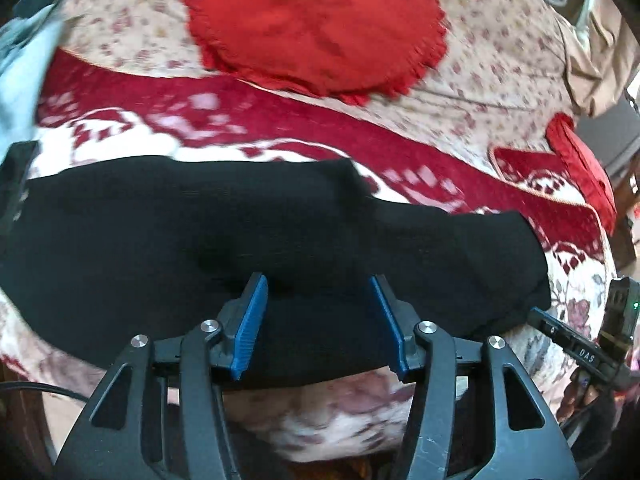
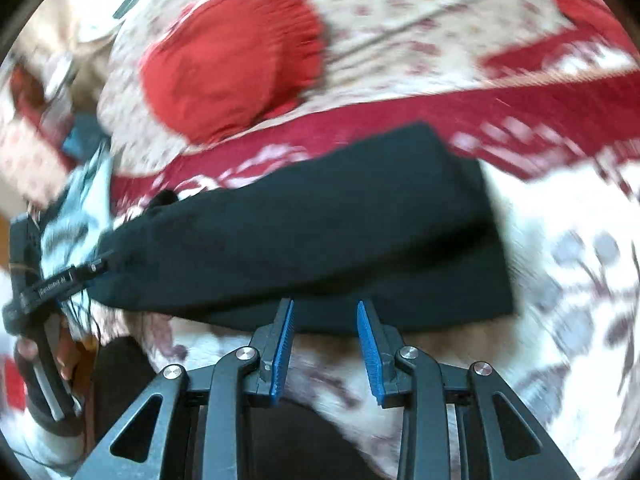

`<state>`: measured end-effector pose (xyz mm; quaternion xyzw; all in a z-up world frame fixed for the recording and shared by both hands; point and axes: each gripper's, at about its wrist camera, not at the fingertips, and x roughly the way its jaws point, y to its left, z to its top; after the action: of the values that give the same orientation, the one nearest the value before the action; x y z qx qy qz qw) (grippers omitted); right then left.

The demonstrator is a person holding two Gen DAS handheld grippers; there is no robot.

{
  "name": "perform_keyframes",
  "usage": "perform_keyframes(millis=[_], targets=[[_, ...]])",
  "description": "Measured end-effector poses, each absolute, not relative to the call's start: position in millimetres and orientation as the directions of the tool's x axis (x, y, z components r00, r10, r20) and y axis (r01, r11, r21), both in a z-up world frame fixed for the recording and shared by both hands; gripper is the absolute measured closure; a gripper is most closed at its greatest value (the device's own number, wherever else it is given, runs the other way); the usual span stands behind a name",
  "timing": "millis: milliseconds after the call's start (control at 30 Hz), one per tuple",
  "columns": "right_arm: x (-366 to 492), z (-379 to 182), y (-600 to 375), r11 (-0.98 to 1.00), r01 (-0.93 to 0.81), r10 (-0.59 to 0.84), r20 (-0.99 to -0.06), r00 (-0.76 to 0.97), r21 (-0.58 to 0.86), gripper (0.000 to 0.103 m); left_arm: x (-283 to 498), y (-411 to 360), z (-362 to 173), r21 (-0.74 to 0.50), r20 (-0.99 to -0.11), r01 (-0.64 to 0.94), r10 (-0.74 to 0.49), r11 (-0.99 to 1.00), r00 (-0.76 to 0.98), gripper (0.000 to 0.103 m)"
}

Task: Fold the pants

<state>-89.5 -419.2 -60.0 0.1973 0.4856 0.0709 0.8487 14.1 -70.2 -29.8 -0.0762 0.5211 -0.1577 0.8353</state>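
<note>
The black pants lie folded in a long band across the bed; they also show in the right wrist view. My left gripper is open, its blue pads over the pants' near edge, holding nothing. My right gripper is open at the near edge of the pants, empty. The right gripper shows at the right edge of the left wrist view. The left gripper shows at the left edge of the right wrist view.
The bed has a red and white patterned blanket and a floral cover. A round red cushion lies behind the pants. A light blue cloth lies at the far left. A red pillow sits at right.
</note>
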Motion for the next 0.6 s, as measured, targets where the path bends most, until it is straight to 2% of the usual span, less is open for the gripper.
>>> perform_keyframes(millis=[67, 233, 367, 400, 433, 467, 600], targets=[[-93, -62, -438, 0.866, 0.107, 0.353, -0.749, 0.56, 0.489, 0.073, 16, -83, -32, -0.286, -0.852, 0.2, -0.345, 0.937, 0.393, 0.051], [-82, -66, -447, 0.821, 0.135, 0.371, -0.699, 0.611, 0.554, 0.066, 17, -89, -33, -0.271, -0.86, 0.205, -0.332, 0.941, 0.388, 0.051], [-61, -77, -445, 0.769, 0.151, 0.404, -0.655, 0.639, 0.621, 0.066, 18, -84, -35, -0.279, -0.866, 0.18, -0.328, 0.943, 0.378, 0.051], [-56, -79, -443, 0.766, 0.153, 0.401, -0.651, 0.644, 0.624, 0.074, 17, -84, -35, -0.281, -0.866, 0.178, -0.329, 0.943, 0.378, 0.051], [-53, -79, -442, 0.78, 0.148, 0.388, -0.655, 0.648, 0.608, 0.092, 16, -84, -34, -0.282, -0.865, 0.177, -0.329, 0.943, 0.378, 0.051], [-53, -74, -439, 0.806, 0.145, 0.355, -0.664, 0.658, 0.574, 0.098, 14, -84, -32, -0.281, -0.864, 0.178, -0.329, 0.943, 0.38, 0.051], [-65, -45, -434, 0.844, 0.087, 0.322, -0.63, 0.707, 0.529, 0.099, 12, -82, -26, -0.289, -0.859, 0.174, -0.335, 0.941, 0.387, 0.051]])
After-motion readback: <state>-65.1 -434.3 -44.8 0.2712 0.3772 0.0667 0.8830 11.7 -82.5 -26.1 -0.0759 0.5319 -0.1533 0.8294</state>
